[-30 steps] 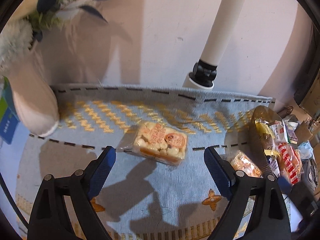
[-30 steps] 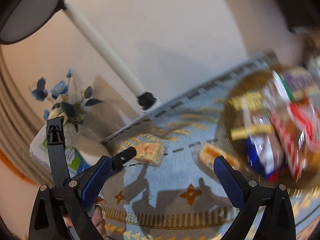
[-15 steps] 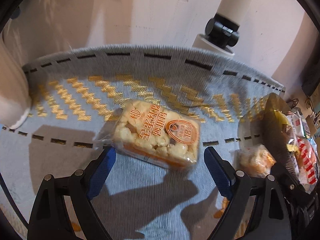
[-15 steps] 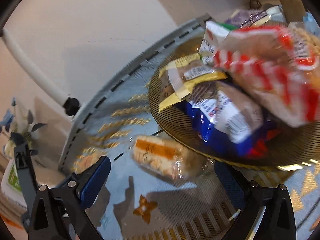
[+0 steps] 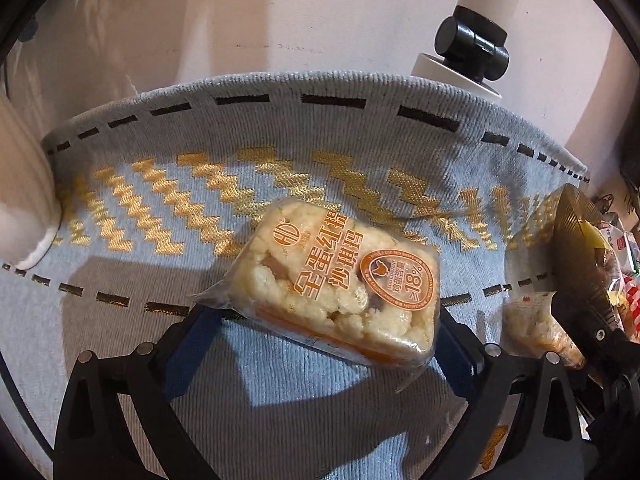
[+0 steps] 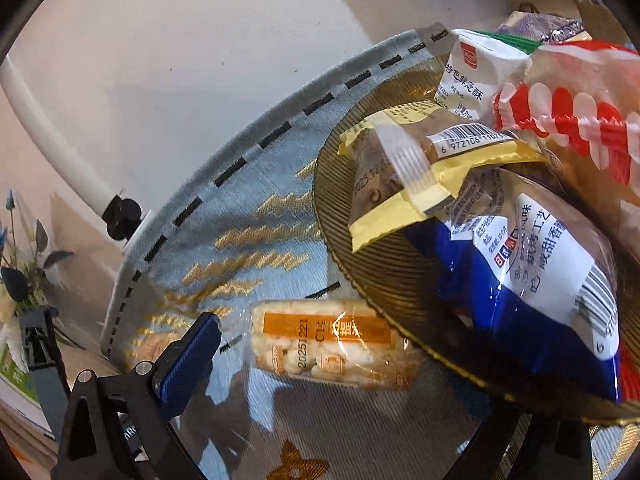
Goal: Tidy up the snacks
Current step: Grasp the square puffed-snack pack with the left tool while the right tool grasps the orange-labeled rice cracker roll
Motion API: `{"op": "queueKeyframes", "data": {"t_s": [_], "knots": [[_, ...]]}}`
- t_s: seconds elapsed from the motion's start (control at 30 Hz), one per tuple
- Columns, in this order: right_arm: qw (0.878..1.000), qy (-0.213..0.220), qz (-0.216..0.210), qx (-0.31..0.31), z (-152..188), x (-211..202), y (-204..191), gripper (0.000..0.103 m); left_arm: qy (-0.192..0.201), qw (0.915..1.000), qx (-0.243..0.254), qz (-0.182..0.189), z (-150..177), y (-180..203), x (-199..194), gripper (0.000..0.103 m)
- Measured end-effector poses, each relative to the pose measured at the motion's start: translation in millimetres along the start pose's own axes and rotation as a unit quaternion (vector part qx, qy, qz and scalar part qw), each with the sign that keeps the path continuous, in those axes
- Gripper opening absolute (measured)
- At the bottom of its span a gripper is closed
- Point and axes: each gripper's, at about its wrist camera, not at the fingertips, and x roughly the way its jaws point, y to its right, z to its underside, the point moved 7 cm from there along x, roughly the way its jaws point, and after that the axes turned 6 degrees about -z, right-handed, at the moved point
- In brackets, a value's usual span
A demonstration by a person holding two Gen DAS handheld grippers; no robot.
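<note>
my claws' pads are ribbed blue rubber on matt black plastic arms. under them the cloth is coarse woven grey-blue with shiny gold thread. the snack wrapper is clear glossy film. the tray looks like ribbed, gleaming amber plastic.

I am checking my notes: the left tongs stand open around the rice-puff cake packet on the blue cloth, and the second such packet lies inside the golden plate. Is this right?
Not quite. The second rice-puff cake packet lies on the blue cloth, beside the golden plate, its end under the rim, as the right wrist view shows. The left tongs do stand open around the first packet.
</note>
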Motion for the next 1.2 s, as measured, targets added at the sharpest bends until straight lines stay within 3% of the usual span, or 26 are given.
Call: {"op": "queueKeyframes", "data": {"t_s": [0.43, 0.53, 0.6, 0.67, 0.77, 1.2], "knots": [[0.997, -0.047, 0.023, -0.055, 4, 3, -10, 0.103, -0.002, 1.0, 0.001, 0.002, -3, 1, 10, 0.1], [0.997, -0.048, 0.031, -0.057, 5, 5, -14, 0.088, -0.001, 1.0, 0.001, 0.001, -3, 2, 12, 0.1], [0.998, -0.049, 0.014, -0.049, 5, 5, -14, 0.084, 0.003, 1.0, -0.001, 0.007, -5, 3, 11, 0.098], [0.998, -0.048, 0.011, -0.049, 3, 3, -11, 0.082, 0.016, 0.9998, -0.006, 0.014, -6, 1, 6, 0.08], [0.997, -0.05, -0.006, -0.054, 5, 1, -11, 0.08, 0.025, 0.999, -0.024, 0.028, -6, -4, 4, 0.078], [0.99, -0.034, -0.074, -0.118, 21, -3, -55, 0.078, 0.06, 0.9967, -0.055, -0.004, -2, -10, -5, 0.078]]}}
